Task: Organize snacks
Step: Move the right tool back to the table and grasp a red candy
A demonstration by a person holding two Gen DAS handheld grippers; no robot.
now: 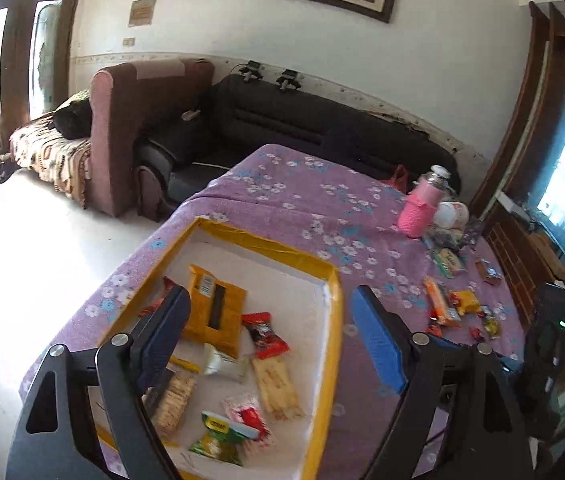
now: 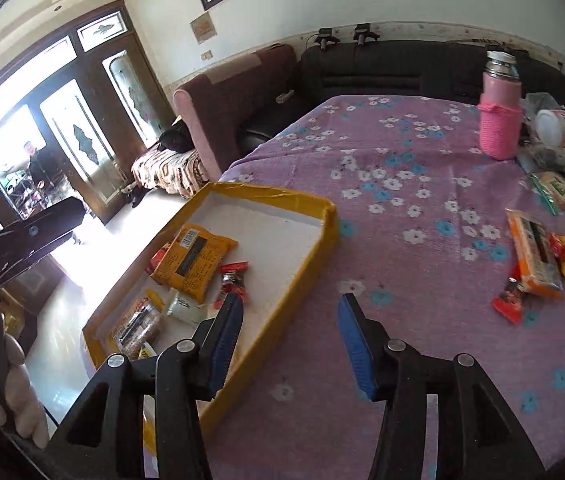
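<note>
Both grippers hang empty over the floral-clothed table (image 2: pixel 402 200): the left gripper (image 1: pixel 270 332) spread wide above the yellow-rimmed tray (image 1: pixel 332 292), the right gripper (image 2: pixel 290 340) parted over the tray's near edge. Inside lie a yellow snack packet (image 1: pixel 214 312) and a red candy (image 1: pixel 264 336), while more snacks (image 2: pixel 538 256) sit scattered well apart near the pink bottle (image 2: pixel 500 120).

Matt floral cloth tablecloth (image 2: pixel 422 200)

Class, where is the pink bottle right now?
The pink bottle stands upright at the table's far right in both views, beside a white tub.
</note>
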